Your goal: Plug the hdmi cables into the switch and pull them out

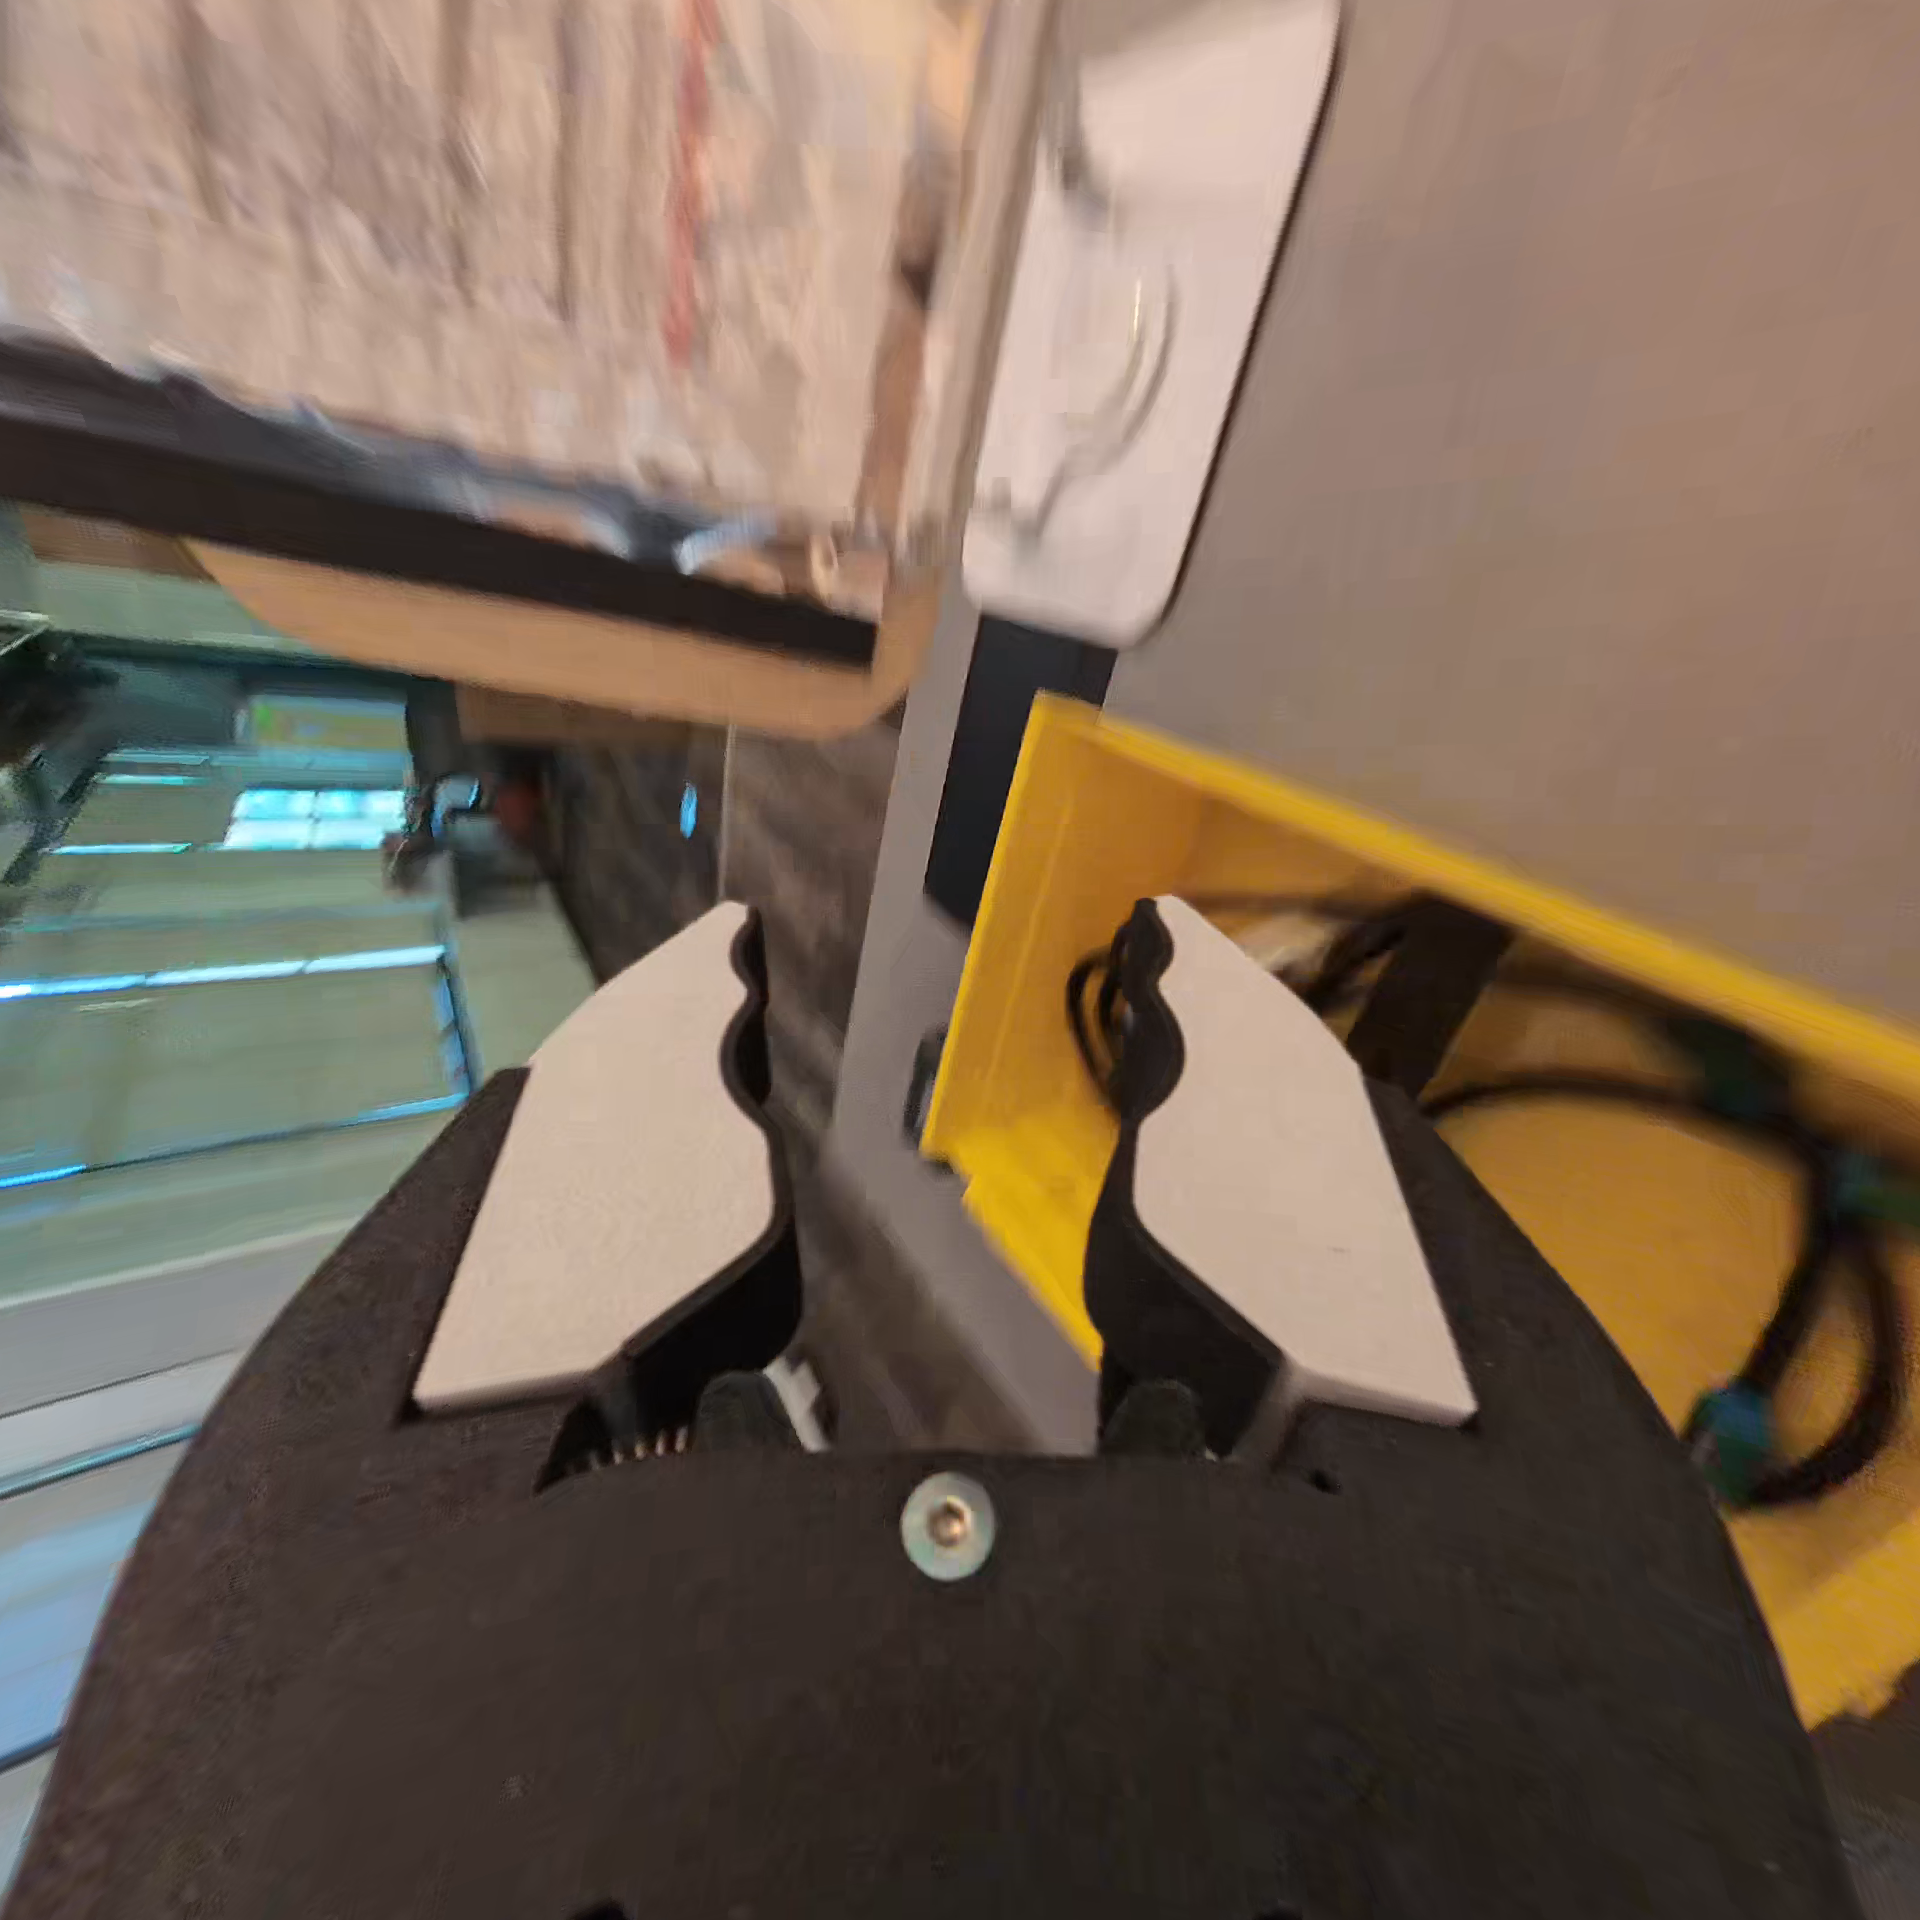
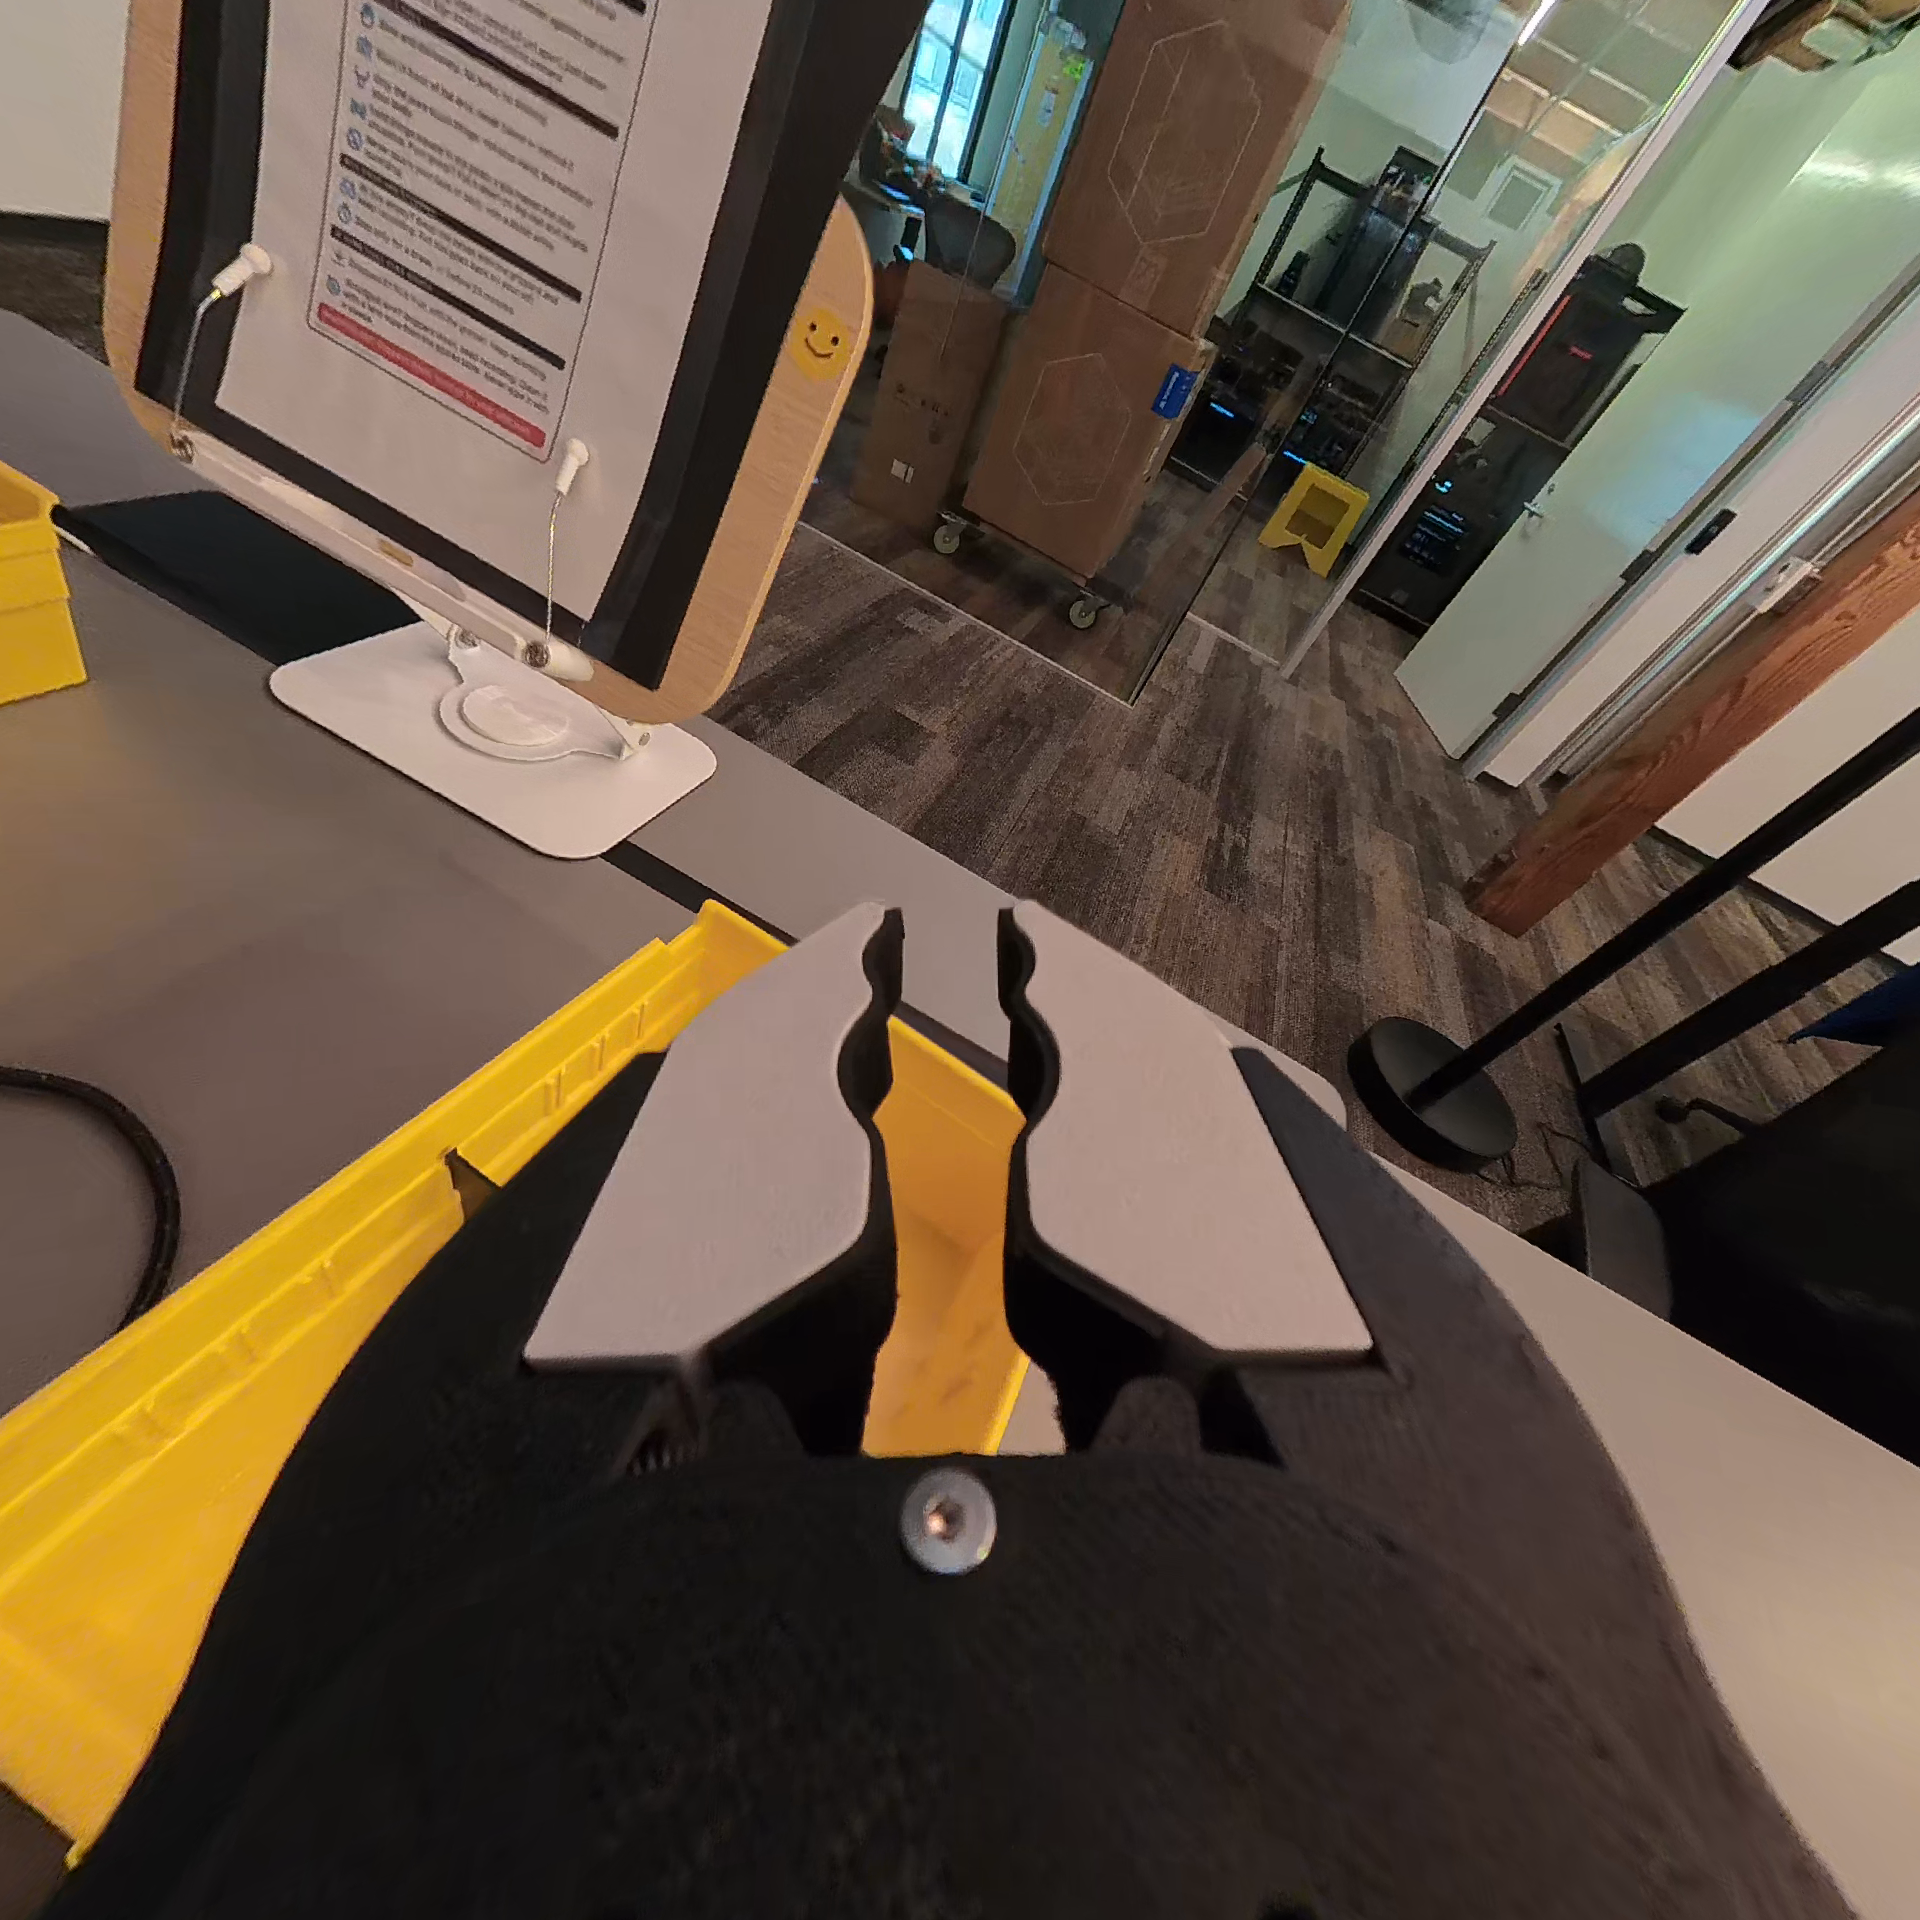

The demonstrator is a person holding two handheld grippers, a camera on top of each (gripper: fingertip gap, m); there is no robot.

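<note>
1. We see black cables (image 1: 1808, 1226) with green-blue plugs, blurred, coiled in a yellow bin (image 1: 1049, 997) at the right of the left wrist view; the switch we cannot make out.
2. The coil has no clear long axis; its loops run from mid-frame down toward the lower right.
3. Our left gripper (image 1: 940, 935) is spread wide and holds nothing; our right gripper (image 2: 948, 935) is parted narrowly, also holding nothing, over the bin (image 2: 312, 1340).
4. Only the right wrist view shows a cable (image 2: 135, 1153) curving on the grey table (image 2: 364, 935) at the left edge; the sign stand (image 2: 499, 758) is sharp at upper left.
</note>
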